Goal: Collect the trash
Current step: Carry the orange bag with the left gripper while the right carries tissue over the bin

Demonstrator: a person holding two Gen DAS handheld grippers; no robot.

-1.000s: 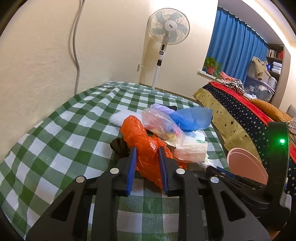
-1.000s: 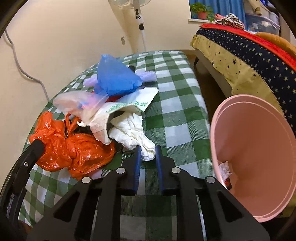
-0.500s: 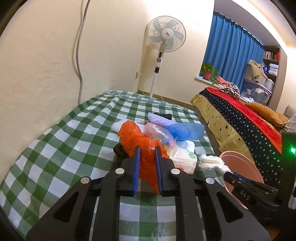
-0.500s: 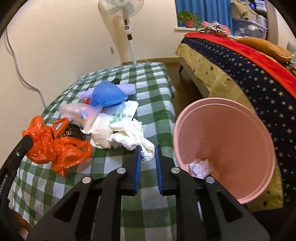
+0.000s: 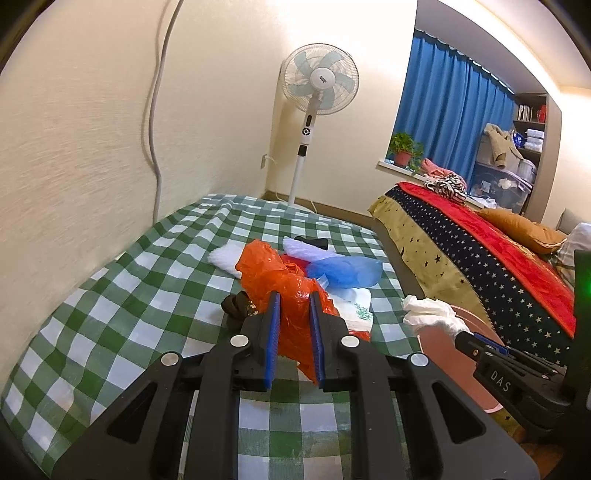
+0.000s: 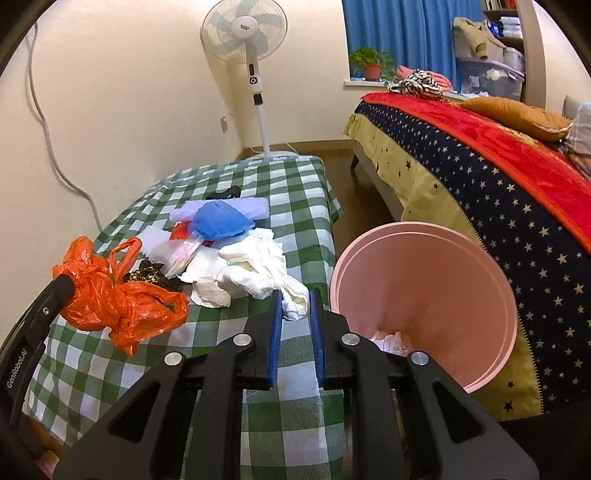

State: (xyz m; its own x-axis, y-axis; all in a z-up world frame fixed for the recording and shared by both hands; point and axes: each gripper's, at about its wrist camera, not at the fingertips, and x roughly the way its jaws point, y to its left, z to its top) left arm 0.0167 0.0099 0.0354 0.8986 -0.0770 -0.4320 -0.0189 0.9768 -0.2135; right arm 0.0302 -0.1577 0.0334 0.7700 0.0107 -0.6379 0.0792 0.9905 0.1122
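My left gripper (image 5: 294,299) is shut on an orange plastic bag (image 5: 266,269), which hangs crumpled from the blue pads above the checked table. In the right wrist view the same orange bag (image 6: 110,295) is bunched at the left, off the cloth. My right gripper (image 6: 294,295) is shut on the end of a white crumpled bag (image 6: 251,269); the rest trails back onto the pile. A pink bin (image 6: 443,295) stands tilted just right of it, with crumpled paper at the bottom. In the left wrist view the white bag (image 5: 428,312) hangs over the pink bin's rim (image 5: 436,350).
More trash lies mid-table on the green checked cloth (image 6: 295,192): a blue bag (image 6: 221,221), a clear plastic bag (image 6: 181,254), purple foam (image 6: 251,208) and a dark scrap (image 6: 147,275). A bed (image 6: 480,166) runs along the right; a standing fan (image 6: 243,29) is behind.
Both grippers have risen and drawn back from the pile. The left jaws narrowed on the orange bag and lifted it; the white bag's end came up beside the bin.
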